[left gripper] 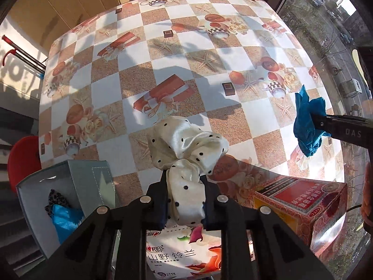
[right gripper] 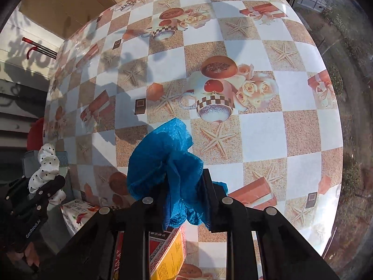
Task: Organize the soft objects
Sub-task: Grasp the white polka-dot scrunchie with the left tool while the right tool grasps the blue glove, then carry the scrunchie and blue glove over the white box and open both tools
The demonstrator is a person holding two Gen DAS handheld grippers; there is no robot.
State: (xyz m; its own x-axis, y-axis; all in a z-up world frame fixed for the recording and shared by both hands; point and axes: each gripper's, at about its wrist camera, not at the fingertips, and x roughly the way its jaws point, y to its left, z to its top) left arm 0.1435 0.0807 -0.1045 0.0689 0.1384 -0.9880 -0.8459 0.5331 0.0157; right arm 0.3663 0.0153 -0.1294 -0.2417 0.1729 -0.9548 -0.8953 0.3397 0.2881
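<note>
The left gripper (left gripper: 185,200) had its fingers (left gripper: 160,200) clamped on a cream polka-dot scrunchie (left gripper: 186,149), which hung clear above the checkered surface (left gripper: 130,74). Just left of that scrunchie stood an open grey box (left gripper: 70,177) with a blue cloth (left gripper: 65,219) and a dark patterned piece (left gripper: 54,199) inside. Right of the scrunchie lay a red carton (left gripper: 300,200), and below it a tissue pack (left gripper: 181,254). Further right of the scrunchie, the right gripper (right gripper: 186,200) was closed on a blue scrunchie (right gripper: 163,158), also lifted off the surface.
</note>
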